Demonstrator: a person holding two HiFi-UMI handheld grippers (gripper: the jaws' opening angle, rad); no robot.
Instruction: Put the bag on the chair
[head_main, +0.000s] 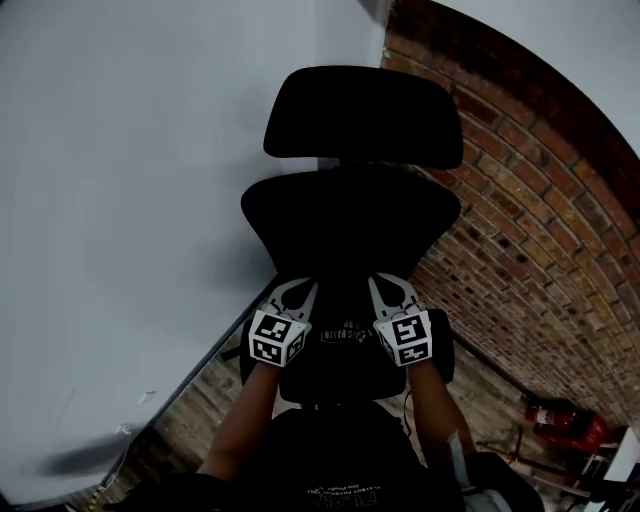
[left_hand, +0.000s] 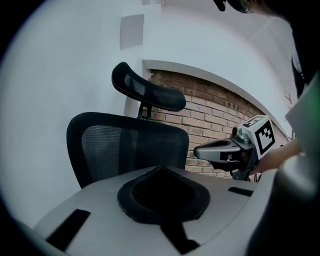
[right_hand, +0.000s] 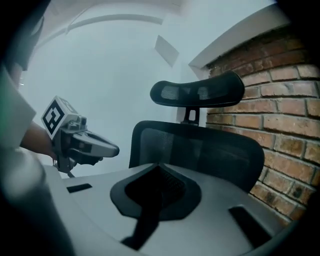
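Note:
A black office chair with a headrest stands in the corner; its mesh back fills both gripper views. Low in front of the back, over the seat, lies a dark black bag with a pale logo. My left gripper and right gripper sit side by side at the bag's upper edge, tips toward the chair back. Both are shut: the jaws meet in the left gripper view and the right gripper view. I cannot tell whether any fabric is pinched.
A white wall runs along the left and a brick wall along the right. Wooden floor shows beside the chair. A red object and cables lie on the floor at the lower right.

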